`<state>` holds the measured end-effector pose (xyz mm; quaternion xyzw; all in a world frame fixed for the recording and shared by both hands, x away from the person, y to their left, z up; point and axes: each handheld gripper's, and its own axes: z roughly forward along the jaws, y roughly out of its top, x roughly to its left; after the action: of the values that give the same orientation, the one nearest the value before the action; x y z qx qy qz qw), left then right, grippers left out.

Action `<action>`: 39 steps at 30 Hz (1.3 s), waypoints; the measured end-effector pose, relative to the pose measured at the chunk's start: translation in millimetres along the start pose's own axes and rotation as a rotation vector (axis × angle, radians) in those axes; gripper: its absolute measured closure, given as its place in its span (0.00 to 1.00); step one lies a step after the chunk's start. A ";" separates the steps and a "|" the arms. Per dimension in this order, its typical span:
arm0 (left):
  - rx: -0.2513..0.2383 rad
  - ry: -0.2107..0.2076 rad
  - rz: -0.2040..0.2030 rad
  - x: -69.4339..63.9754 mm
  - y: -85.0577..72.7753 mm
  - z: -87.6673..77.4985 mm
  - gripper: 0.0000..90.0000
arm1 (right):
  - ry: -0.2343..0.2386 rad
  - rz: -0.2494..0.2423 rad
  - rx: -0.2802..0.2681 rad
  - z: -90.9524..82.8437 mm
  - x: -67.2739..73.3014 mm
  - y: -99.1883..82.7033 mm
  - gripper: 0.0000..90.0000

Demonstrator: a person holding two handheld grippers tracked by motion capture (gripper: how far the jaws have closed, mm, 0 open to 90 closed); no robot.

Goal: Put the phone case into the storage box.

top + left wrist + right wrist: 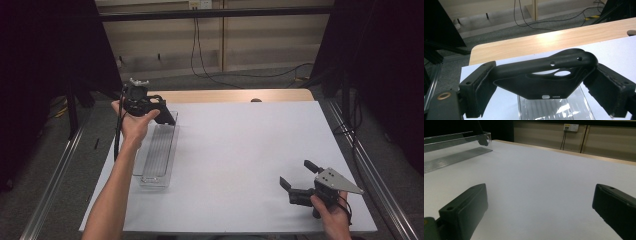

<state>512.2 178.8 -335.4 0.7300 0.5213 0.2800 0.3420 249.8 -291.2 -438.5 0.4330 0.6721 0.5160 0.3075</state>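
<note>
Wooden table (225, 95) covered almost wholly by a white sheet (240, 160), with a strip of bare wood left along the far edge. Grey floor (240, 80) beyond, crossed by loose black cables (200, 65), ending at a beige panelled wall (165, 45) with a white socket (200, 4) near the top. Black curtains (45, 60) on both sides, metal rails (55, 175) beside the table, and a bright glare on the wood in the left gripper view.

High view looks down on the whole table (240, 150); both gripper views sit low, sharing the tray (554, 107).
</note>
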 end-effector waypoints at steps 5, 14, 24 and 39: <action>0.002 0.002 -0.001 -2.9 -0.8 3.1 0.14 | -0.001 -0.001 0.001 0.1 -0.4 -0.1 0.00; -0.004 0.020 0.006 -7.5 -1.4 7.2 0.14 | 0.002 -0.005 0.004 -0.1 -0.1 -0.3 0.00; -0.009 0.034 0.021 -8.9 -2.9 12.2 0.14 | 0.001 -0.004 0.005 0.5 -0.1 -0.4 0.00; -0.043 0.014 0.021 -8.9 -1.4 17.4 0.15 | 0.002 -0.006 0.007 0.7 -0.3 -0.7 0.00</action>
<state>522.0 167.0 -347.5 0.7258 0.5099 0.2999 0.3512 250.3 -291.2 -439.3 0.4315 0.6754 0.5132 0.3069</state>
